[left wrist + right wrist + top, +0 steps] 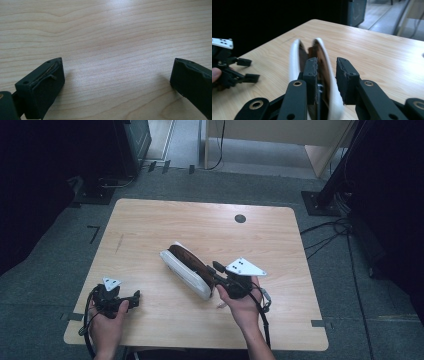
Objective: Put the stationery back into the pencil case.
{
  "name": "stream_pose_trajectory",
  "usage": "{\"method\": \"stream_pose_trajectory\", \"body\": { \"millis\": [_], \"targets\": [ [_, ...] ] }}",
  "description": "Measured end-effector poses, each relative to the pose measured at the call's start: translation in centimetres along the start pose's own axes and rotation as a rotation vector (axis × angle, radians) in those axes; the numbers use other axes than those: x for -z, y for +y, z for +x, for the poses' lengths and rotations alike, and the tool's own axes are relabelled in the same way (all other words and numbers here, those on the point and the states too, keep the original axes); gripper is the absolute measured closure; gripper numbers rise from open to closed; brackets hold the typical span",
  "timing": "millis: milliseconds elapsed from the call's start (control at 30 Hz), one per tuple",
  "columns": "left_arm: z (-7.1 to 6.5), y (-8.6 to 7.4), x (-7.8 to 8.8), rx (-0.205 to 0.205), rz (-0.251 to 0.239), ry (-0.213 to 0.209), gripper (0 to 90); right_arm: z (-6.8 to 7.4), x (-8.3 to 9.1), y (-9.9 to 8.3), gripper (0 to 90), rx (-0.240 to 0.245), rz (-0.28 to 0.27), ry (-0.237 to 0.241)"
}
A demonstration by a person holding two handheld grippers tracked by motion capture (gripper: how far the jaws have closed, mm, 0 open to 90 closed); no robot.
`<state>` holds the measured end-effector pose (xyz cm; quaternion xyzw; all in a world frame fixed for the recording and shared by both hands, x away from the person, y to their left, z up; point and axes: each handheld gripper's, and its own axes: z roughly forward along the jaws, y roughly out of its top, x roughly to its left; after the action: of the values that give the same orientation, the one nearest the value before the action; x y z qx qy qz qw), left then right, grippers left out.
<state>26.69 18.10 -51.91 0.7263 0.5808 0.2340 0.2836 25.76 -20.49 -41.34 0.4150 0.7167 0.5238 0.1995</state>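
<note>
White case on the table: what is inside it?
The white case lies open at its top, showing a brown lining. The right gripper has one jaw inside the opening, one outside the wall. That jaw and the walls hide any contents.

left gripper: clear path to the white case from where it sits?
Probably yes. The left gripper stands open over bare table, and nothing lies between it and the white case. The right gripper straddles one case wall at the near end.
</note>
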Motion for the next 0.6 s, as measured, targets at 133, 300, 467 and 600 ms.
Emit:
{"method": "stream_pose_trajectory", "body": {
  "millis": [133,300,467,600],
  "targets": [
    [0.0,0.0,0.0,0.000,0.000,0.000,0.0,-2.0,1.4,-1.1,69.2,-0.036,0.008,-0.041],
    [0.0,0.0,0.0,-0.001,0.000,0.000,0.0,-4.3,2.6,-3.0,66.6,-0.071,0.035,-0.091],
    [0.0,0.0,0.0,-0.001,0.001,0.000,0.0,-6.5,2.9,-5.1,65.1,-0.093,0.073,-0.138],
    [0.0,0.0,0.0,-0.001,0.000,0.000,0.0,-8.2,2.6,-6.8,62.9,-0.111,0.111,-0.190]
  ]
}}
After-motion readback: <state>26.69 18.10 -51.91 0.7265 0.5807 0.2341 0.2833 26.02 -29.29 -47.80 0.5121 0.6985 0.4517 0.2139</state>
